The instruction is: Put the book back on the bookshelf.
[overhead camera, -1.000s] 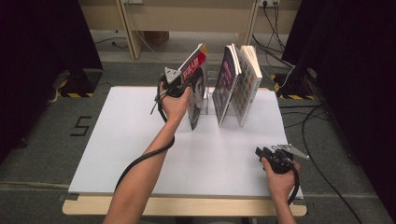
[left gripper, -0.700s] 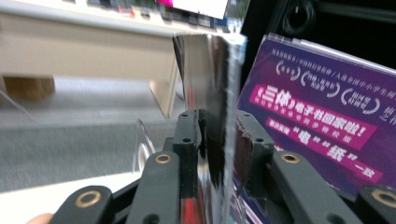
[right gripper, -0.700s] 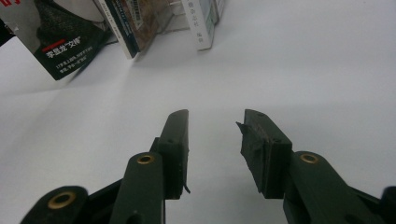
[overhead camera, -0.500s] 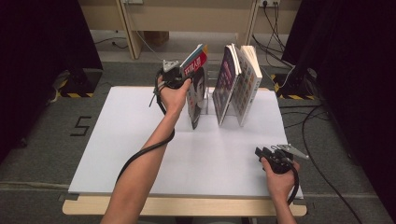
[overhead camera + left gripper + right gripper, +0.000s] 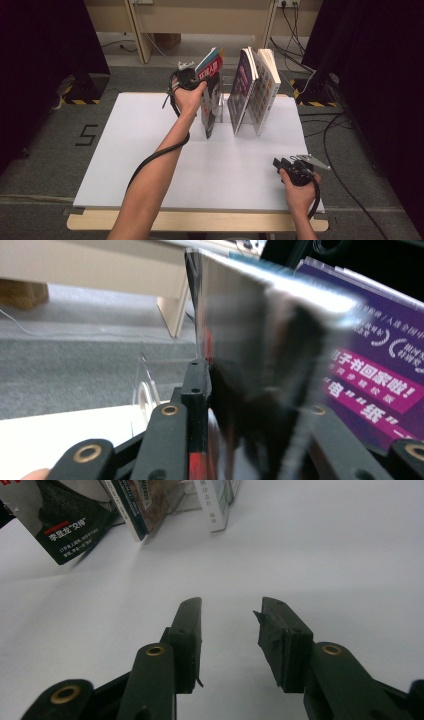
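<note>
A magazine with a red title [image 5: 212,95] stands tilted on the white table [image 5: 135,150], its lower corner on the surface. My left gripper [image 5: 199,80] holds its upper edge. In the left gripper view the blurred magazine [image 5: 250,340] sits between the jaws of the left gripper [image 5: 255,395]; these have just been closing, and the left pad [image 5: 198,385] presses on the cover. My right gripper [image 5: 280,163] rests near the table's front right corner. In the right gripper view the right gripper [image 5: 230,615] is open with nothing between its fingers, facing the magazine [image 5: 65,525].
Two more books [image 5: 254,90] lean in a clear stand [image 5: 145,385] just right of the magazine; one has a purple cover [image 5: 380,365]. Cables [image 5: 320,120] trail on the floor to the right. A wooden bench [image 5: 200,15] runs behind the table.
My left hand has moved up and away with the magazine's top edge, tipping the magazine a little more upright. The right hand has stayed where it was.
</note>
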The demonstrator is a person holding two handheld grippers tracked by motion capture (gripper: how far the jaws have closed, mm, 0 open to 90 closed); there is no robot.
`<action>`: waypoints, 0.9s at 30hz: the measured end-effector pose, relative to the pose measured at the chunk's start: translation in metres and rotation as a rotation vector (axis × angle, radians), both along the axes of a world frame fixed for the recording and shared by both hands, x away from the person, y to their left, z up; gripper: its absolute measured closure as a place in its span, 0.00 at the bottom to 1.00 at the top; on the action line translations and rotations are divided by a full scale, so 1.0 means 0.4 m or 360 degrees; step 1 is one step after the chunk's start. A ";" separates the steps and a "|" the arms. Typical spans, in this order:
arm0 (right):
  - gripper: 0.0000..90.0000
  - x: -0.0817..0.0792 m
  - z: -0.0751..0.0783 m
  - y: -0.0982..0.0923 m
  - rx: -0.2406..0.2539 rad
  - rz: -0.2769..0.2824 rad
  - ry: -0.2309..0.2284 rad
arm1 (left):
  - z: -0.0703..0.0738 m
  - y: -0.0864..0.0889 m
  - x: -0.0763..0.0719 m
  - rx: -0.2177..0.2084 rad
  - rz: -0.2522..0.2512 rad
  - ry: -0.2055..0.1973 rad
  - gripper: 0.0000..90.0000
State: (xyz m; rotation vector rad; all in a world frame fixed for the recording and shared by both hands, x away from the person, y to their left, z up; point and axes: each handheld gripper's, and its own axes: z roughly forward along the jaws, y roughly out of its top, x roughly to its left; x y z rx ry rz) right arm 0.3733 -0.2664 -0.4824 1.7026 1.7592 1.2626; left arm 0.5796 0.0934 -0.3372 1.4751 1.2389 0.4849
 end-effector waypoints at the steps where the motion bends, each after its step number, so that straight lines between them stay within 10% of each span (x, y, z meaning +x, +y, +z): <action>1: 0.68 0.000 0.000 0.000 0.0000 0.0000 0.0002 | -0.001 -0.002 0.002 0.0014 -0.0012 0.0008 0.79; 18: 0.68 0.002 -0.004 0.001 -0.0002 0.0009 0.0038 | 0.018 -0.027 -0.007 0.0189 -0.0081 0.0074 0.96; 27: 0.68 0.003 -0.004 0.000 -0.0001 0.0005 0.0039 | 0.037 -0.039 -0.030 0.0276 -0.0062 -0.0087 0.96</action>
